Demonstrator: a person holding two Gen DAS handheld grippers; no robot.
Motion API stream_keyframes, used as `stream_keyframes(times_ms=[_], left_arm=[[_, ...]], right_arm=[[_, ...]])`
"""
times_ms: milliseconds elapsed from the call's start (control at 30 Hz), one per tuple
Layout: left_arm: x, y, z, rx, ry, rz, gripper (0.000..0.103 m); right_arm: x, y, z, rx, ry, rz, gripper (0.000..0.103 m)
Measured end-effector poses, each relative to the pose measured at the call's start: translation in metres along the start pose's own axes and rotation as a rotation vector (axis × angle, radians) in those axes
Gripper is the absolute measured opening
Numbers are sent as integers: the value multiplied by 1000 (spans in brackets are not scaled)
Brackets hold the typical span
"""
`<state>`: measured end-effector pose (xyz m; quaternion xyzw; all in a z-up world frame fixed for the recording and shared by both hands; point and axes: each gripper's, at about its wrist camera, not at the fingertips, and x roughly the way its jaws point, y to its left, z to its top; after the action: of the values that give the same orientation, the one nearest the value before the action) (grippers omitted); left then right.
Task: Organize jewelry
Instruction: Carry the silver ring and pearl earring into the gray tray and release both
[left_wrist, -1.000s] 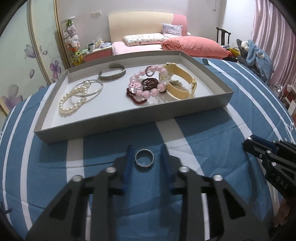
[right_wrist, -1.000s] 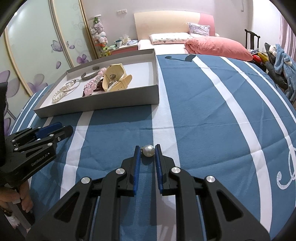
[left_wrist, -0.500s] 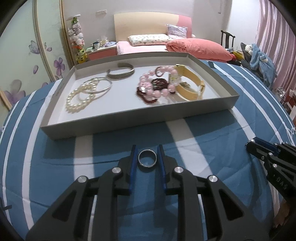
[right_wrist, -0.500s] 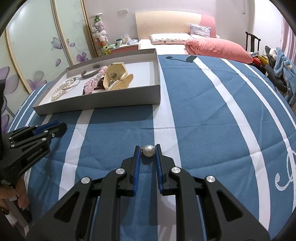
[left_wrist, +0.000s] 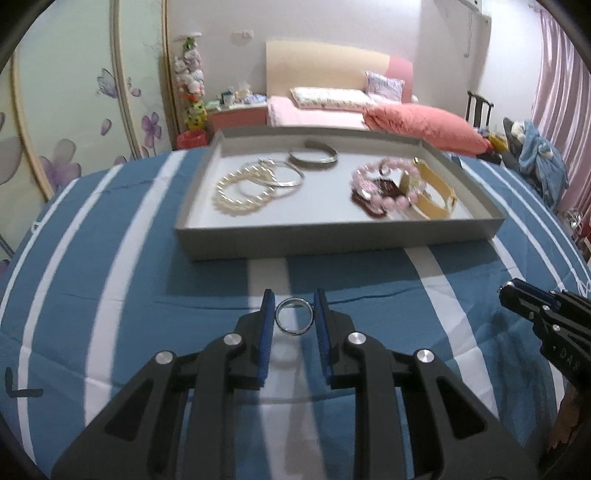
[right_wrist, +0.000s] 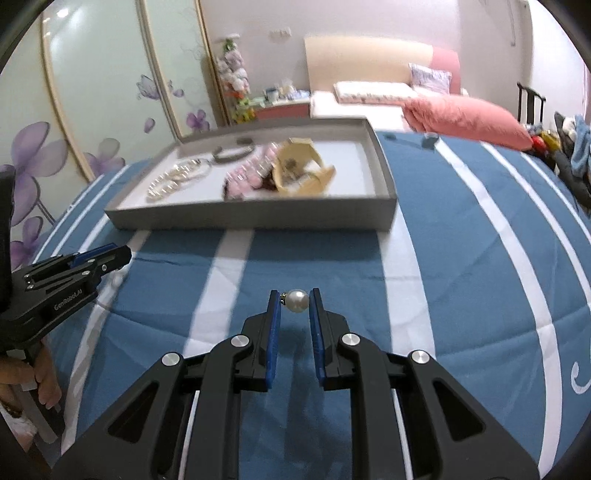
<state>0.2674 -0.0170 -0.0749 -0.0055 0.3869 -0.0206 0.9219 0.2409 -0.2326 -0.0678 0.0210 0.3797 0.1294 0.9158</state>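
so, one ring (left_wrist: 294, 316), one pearl earring (right_wrist: 297, 301)

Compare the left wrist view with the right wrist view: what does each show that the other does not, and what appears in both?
Only the left wrist view shows the silver ring gripped in the left gripper jaws. Only the right wrist view shows the pearl earring gripped by the right gripper, plus a hand on the other tool's handle. Both show the grey tray of bracelets on the blue striped cloth.
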Motion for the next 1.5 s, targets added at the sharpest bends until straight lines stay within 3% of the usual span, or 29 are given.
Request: stream_keyframes(times_ms=[367, 667, 1100, 1500], left_arm=[[-35, 16, 1, -45, -184, 7, 22], [-54, 17, 4, -41, -294, 16, 22], [-57, 16, 5, -35, -312, 14, 22], [-53, 12, 55, -35, -376, -1, 22]], right_arm=[[-27, 21, 14, -36, -211, 23, 17], [-42, 27, 24, -52, -306, 37, 17], [-49, 31, 31, -64, -341, 34, 17], [-51, 28, 78, -60, -453, 10, 17]])
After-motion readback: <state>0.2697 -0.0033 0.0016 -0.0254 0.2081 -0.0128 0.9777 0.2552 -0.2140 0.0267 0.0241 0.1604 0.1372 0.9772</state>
